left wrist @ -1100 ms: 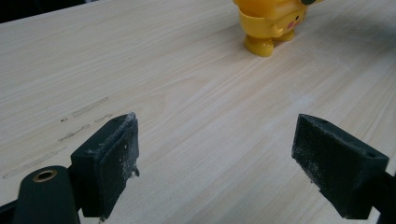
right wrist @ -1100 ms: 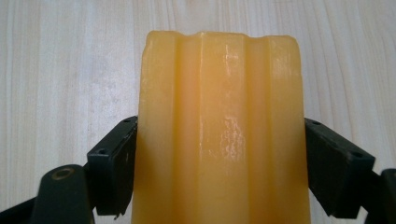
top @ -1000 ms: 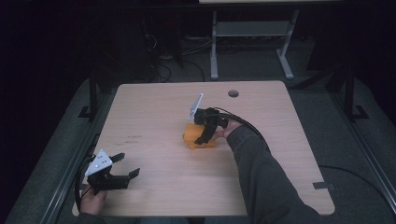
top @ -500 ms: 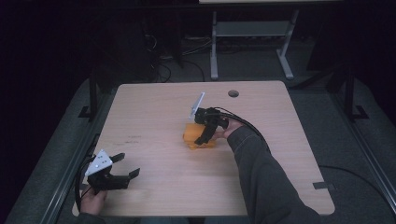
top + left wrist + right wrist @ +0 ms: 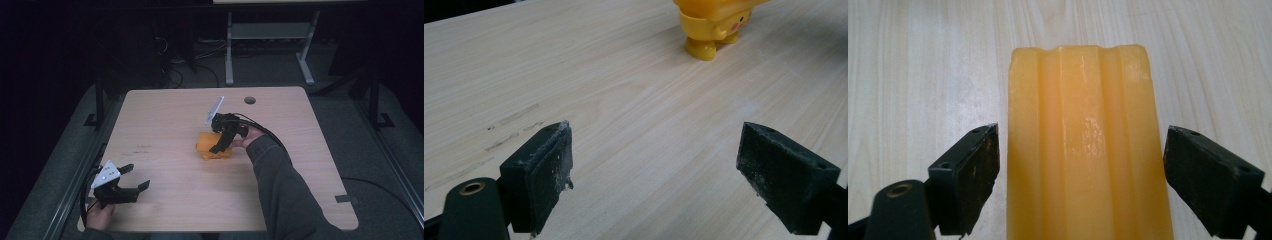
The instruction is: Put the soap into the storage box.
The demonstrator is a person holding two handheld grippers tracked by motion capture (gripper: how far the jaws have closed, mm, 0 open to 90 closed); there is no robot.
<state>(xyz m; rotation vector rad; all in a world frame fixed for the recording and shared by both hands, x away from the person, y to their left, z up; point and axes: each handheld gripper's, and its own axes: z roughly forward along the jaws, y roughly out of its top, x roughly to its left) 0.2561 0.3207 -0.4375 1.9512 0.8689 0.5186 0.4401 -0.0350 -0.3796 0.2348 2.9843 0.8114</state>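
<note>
Right gripper (image 5: 1080,165), seen along its own two black jaws: the jaws stand wide apart, one on each side of the yellow toy (image 5: 1088,145). The toy's ribbed, glossy upper surface runs up the middle of the right gripper view, between the two pads (image 5: 973,172). A narrow strip of table is visible between each pad and the toy's flank, so neither pad presses on it; the left-hand pad lies just beside the toy, the right-hand pad slightly farther off.

In the high view the right gripper (image 5: 220,145) sits at the middle of the wooden table (image 5: 165,115), tilted down over the yellow toy (image 5: 206,147), with its grey three-cornered plate (image 5: 215,110) raised towards the far edge. The right hand (image 5: 248,137) and its dark sleeve (image 5: 285,195) reach in from the near right. A round hole (image 5: 250,100) is cut in the tabletop beyond the gripper.

Left gripper (image 5: 137,177), well apart from the toy, rests at the near left corner of the table in the left hand (image 5: 100,212). Its jaws are spread wide and hold nothing; between them in the left gripper view (image 5: 656,175) lies bare wood grain. The yellow toy (image 5: 714,25) appears far ahead at the top of that view, standing on two small feet on the table (image 5: 624,125).
</note>
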